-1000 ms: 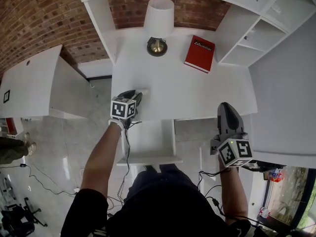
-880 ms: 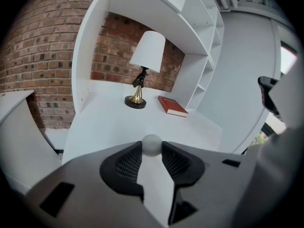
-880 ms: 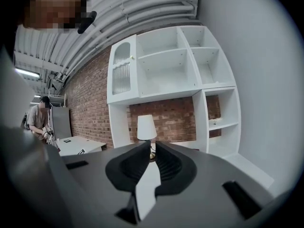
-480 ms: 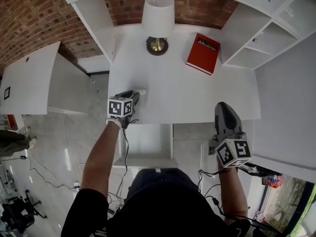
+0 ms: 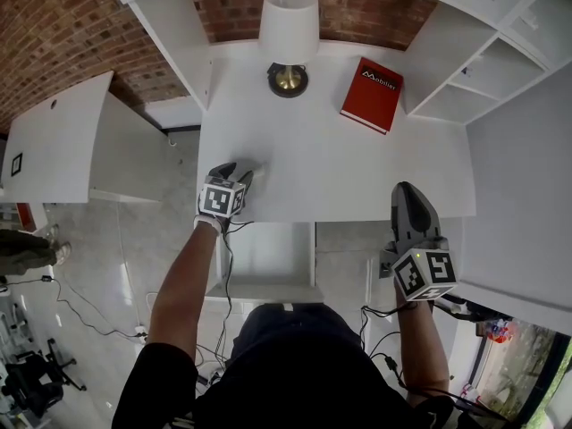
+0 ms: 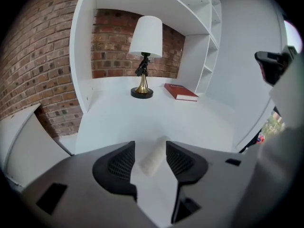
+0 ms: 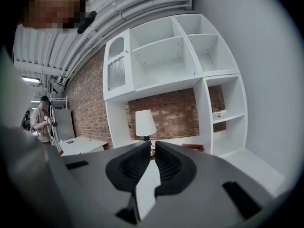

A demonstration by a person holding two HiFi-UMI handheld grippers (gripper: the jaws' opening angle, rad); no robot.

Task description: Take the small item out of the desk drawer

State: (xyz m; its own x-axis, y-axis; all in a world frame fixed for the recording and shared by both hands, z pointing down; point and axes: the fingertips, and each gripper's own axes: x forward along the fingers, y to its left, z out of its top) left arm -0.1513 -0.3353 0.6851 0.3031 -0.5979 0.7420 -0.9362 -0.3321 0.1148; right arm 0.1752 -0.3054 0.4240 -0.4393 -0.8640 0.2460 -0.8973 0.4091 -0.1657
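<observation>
The small item (image 5: 253, 163) is a short white roll lying along the near left part of the white desk top (image 5: 340, 168). My left gripper (image 5: 239, 170) is shut on it, and in the left gripper view the roll (image 6: 153, 159) sits between the two dark pads, low over the desk. The desk drawer (image 5: 268, 257) stands pulled out below the desk's front edge, its white floor bare. My right gripper (image 5: 407, 190) hovers at the desk's front right corner, level, with its jaws (image 7: 148, 148) all but closed and nothing between them.
A white-shaded lamp (image 5: 288, 25) and a red book (image 5: 372, 95) stand at the back of the desk. White shelves (image 5: 465, 79) rise at the right. A white side table (image 5: 63, 141) is at the left, cables (image 5: 80, 320) run over the floor, and a person (image 7: 40, 115) stands beyond.
My left gripper has sunk a little toward the desk top with the white roll still in it. The right gripper has shifted only slightly.
</observation>
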